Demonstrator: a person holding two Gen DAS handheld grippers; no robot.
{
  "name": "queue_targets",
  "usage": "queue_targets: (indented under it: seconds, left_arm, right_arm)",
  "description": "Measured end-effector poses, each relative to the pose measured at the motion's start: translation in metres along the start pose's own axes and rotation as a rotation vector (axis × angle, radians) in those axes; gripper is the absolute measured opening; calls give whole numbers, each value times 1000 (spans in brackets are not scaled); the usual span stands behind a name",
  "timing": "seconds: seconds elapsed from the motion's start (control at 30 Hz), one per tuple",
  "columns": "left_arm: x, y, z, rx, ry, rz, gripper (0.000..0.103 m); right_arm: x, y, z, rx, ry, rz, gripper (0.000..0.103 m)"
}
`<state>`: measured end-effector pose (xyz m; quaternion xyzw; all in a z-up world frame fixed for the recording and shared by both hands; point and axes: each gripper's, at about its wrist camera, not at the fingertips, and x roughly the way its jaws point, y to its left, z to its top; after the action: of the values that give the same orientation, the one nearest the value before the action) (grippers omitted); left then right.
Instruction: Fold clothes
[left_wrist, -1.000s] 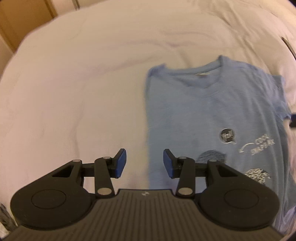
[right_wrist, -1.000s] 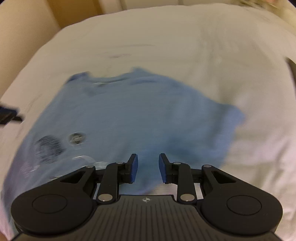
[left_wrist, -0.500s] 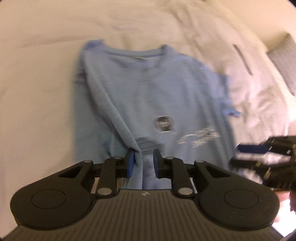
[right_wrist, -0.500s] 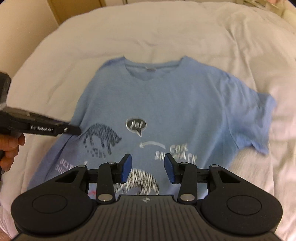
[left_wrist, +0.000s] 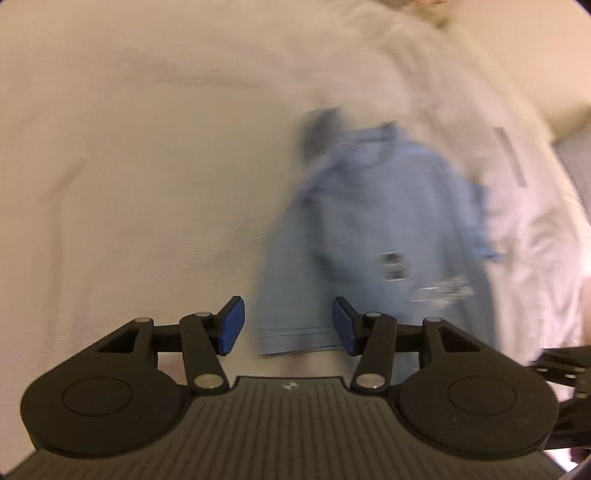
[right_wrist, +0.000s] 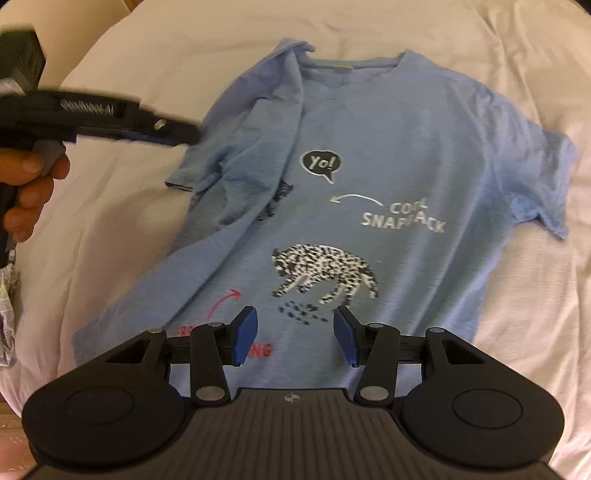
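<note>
Here, in the left wrist view, the left gripper (left_wrist: 288, 325) is shown with its blue-padded fingers spread and nothing between them, held above the bottom hem of a light blue short-sleeved cotton T-shirt (left_wrist: 373, 236). The picture is blurred, so little detail of the print can be read. The T-shirt is seen lying on a bed covered with a white, slightly creased sheet (left_wrist: 147, 166). At the lower right edge, part of the right gripper is visible as a dark shape.

In the right wrist view, the right gripper (right_wrist: 294, 338) is likewise shown spread and empty, poised over the lower front of the T-shirt (right_wrist: 424, 147), near the printed spotted animal (right_wrist: 325, 273). The garment is laid front side up. Its left side, sleeve included, is turned inward over the chest, where it partly covers a second print; the right sleeve (right_wrist: 546, 184) is spread flat on the sheet (right_wrist: 480, 44). The left gripper (right_wrist: 181, 133), held in a hand (right_wrist: 26, 188), is seen hovering just beside the turned-in part, its finger state unreadable from this angle.

Progress is judged as partial: one side panel lies folded over, while the right side and the lengthwise fold remain to be made. A pale wall and a wooden frame are glimpsed beyond the bed, and a grey cushion (left_wrist: 576, 162) is seen at its far right.
</note>
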<state>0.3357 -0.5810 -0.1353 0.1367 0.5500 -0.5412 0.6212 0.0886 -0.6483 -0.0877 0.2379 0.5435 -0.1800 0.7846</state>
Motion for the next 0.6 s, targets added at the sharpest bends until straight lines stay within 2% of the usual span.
queue_targets:
  seconds: [0.13,0.2,0.23,0.27,0.3,0.33,0.37,0.43,0.5,0.6]
  left_arm:
    - [-5,37,-3,-52,-4,66,46]
    - [-1,36,1,-49,4,47,41]
    - [1,36,2,-47,7,38,32]
    - [3,35,4,-46,11,29,15]
    - [5,34,6,-44,15,19,4]
    - [7,34,7,-43,18,10,0]
    - [7,33,10,-37,21,0,0]
    - [-17,32,21,17,19,-18,0]
    - [-50,37,35,91,19,28,0]
    - [-88,67,66,129,-10,158,0]
  right_arm:
    - [4,3,1,2,-5,15,50]
    - [4,3,2,4,-9,7,50]
    - [3,3,2,5,-11,4,50]
    - [3,2,2,7,-11,-1,50]
    - [3,0,2,11,-11,-7,50]
    - [3,-2,2,15,-11,-13,50]
    - [3,-3,2,18,-12,-17,50]
    - [2,-6,4,24,-14,-24,50]
    - [-1,-7,6,30,-25,-23,50]
    - [-6,-6,8,33,-46,-19,50]
